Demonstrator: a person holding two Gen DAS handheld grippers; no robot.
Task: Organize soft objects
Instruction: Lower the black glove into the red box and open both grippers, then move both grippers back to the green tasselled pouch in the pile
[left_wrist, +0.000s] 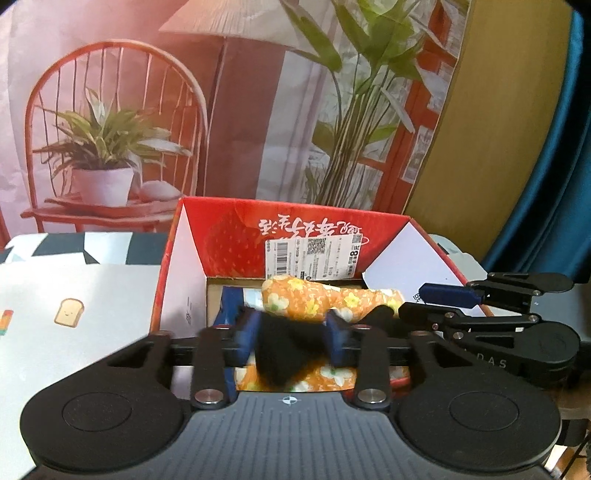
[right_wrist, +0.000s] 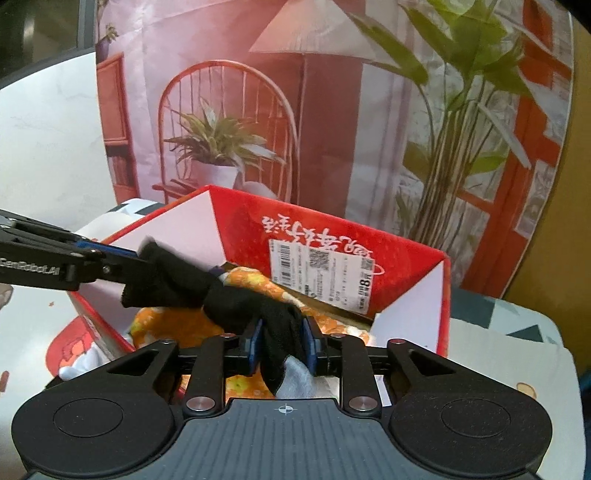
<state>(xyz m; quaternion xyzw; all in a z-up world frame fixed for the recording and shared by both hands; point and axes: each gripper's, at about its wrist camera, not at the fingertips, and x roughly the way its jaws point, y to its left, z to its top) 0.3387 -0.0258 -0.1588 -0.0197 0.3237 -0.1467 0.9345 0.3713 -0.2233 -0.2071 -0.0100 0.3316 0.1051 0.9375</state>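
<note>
A black sock with a grey end stretches between both grippers over an open red strawberry-print box. Inside the box lies orange flowered fabric. My left gripper stands partly open, one end of the sock hanging loosely between its blurred blue pads. My right gripper is shut on the other end, its blue pads pressing the bunched cloth from both sides. Both grippers point down into the box from its near side.
The box has a shipping label on its raised back flap. A white mat with a toast cartoon lies to its left, and a red-and-white item sits at the box's near left corner. Behind hangs a printed backdrop, with a blue curtain at right.
</note>
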